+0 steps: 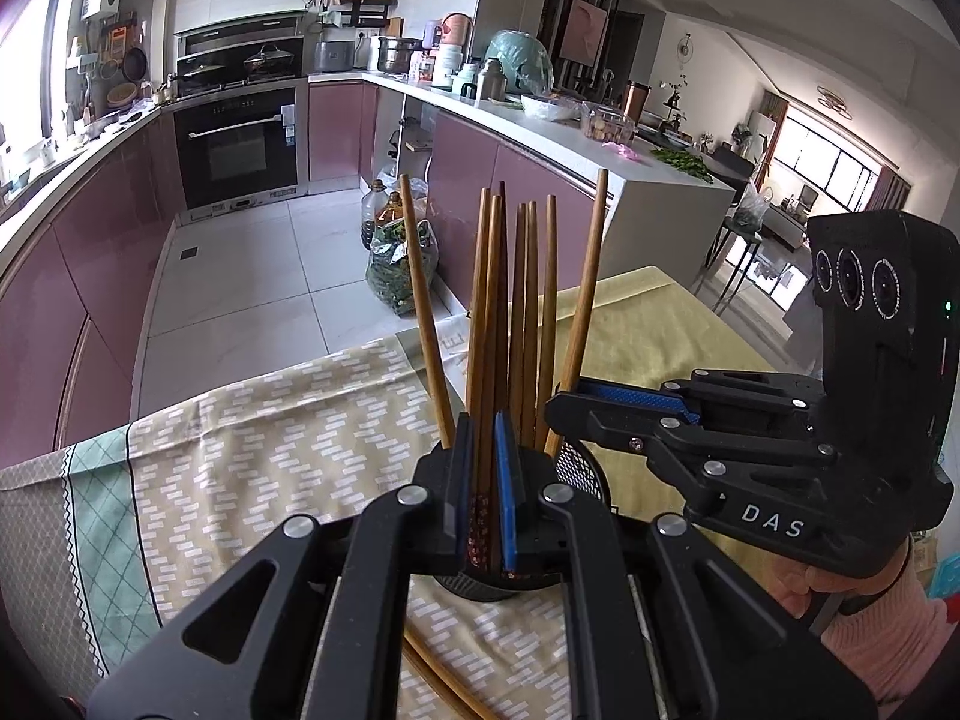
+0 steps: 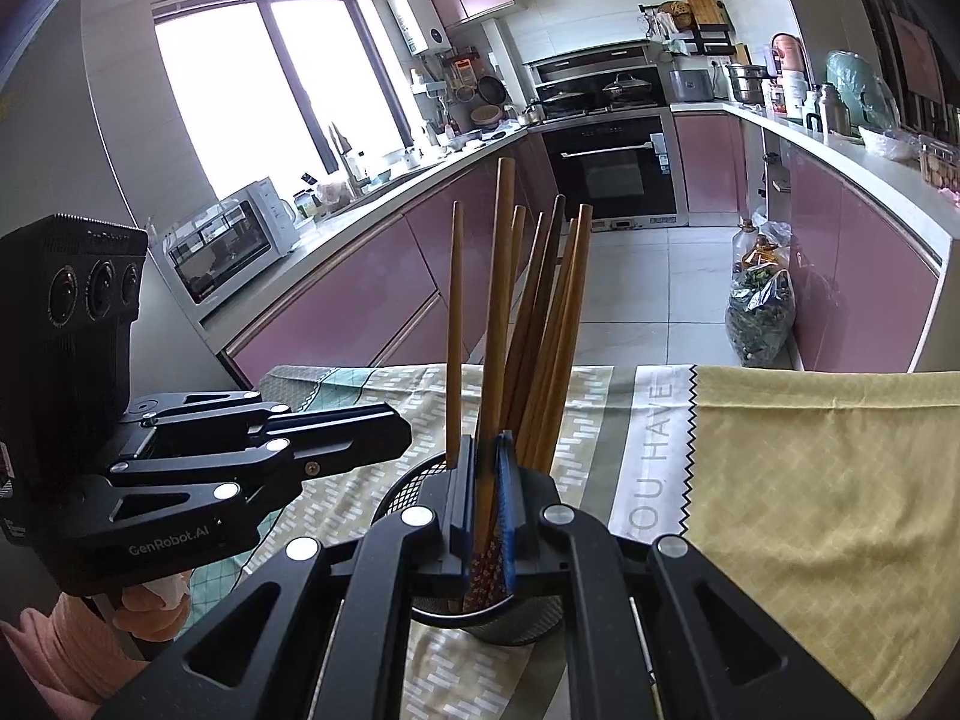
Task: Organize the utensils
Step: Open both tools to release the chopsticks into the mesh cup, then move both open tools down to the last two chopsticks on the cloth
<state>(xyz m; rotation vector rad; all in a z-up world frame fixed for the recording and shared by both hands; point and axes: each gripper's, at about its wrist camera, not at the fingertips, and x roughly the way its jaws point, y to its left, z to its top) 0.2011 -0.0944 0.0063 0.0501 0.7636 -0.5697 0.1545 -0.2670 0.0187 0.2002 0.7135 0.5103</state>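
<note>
**Inspector:** Kitchen setting, cloth-covered tabletop (image 2: 810, 480). Report jaw condition first.

**Operator:** Left gripper (image 1: 483, 474): jaws clenched on a chopstick with a patterned lower end (image 1: 480, 531), blue pads pressing its sides. Right gripper (image 2: 486, 492): jaws clenched on a second patterned chopstick (image 2: 489, 564) the same way. Both held sticks stand nearly upright with their lower ends over the mesh holder (image 2: 516, 624).

**Inspector:** Location of the remaining utensils?

**Operator:** The other chopsticks (image 1: 528, 300) stand fanned in that black mesh holder, which rests on the patterned cloth well inside the tabletop's near edge. More loose sticks (image 1: 444, 684) lie flat on the cloth between holder and near edge.

**Inspector:** Handling characteristics?

**Operator:** Judged light, rigid and smooth-surfaced wood. A thin stick may pivot or slip between flat pads. The grip sits low, near the decorated end, so the long upper part could swing. The mesh holder looks light and could tip if knocked.

**Inspector:** Surroundings?

**Operator:** A yellow cloth overlaps the patterned one toward the tabletop's far right corner. Beyond: pink cabinets, built-in oven (image 2: 612, 174), tiled floor, large window.
</note>
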